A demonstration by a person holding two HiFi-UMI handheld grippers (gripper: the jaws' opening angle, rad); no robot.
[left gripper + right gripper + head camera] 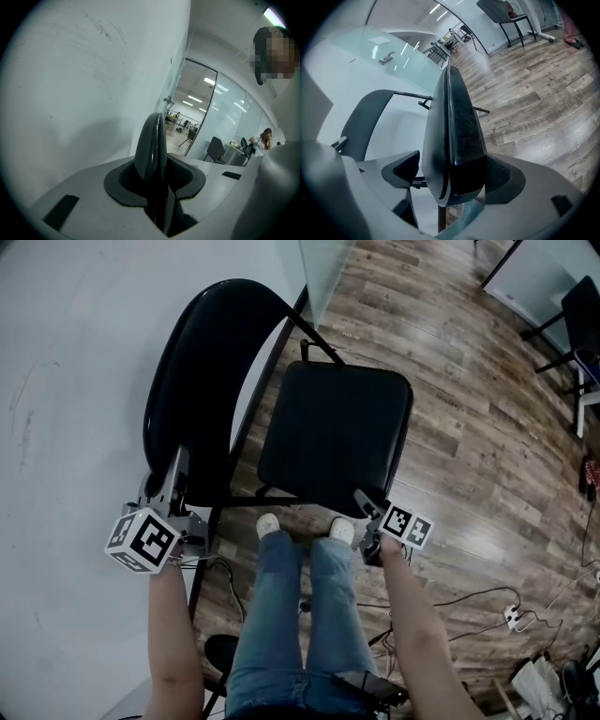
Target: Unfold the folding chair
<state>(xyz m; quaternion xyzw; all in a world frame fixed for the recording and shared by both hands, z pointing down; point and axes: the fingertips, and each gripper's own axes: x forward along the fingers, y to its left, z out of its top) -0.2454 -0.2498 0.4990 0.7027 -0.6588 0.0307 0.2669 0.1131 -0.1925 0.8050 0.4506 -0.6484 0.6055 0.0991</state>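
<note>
A white wall (66, 381) is filling the left of the head view, and the folding chair (291, 427) is standing just beside it on a wooden floor (469, 427). The left gripper (176, 474) is reaching up to the lower end of the chair's curved black backrest (192, 381). In the left gripper view its jaws are pinching the thin edge of the backrest, with the dark pads (117, 180) pressing on both faces.

To the right of the backrest, the black padded seat (337, 432) is lying swung out from it, its top face turned up toward the camera. Below it the person's legs (281, 615) in jeans are standing close to the seat's near edge, with light shoes (269, 524) just under it.

The right gripper (364, 501) is meeting the seat at its near right corner. In the right gripper view its jaws are standing spread around the thick edge of the seat. One pad (501, 176) is lying against the seat, and the other pad (401, 171) is sitting slightly clear of it. Further right, cables (469, 601) are trailing across the floor.
</note>
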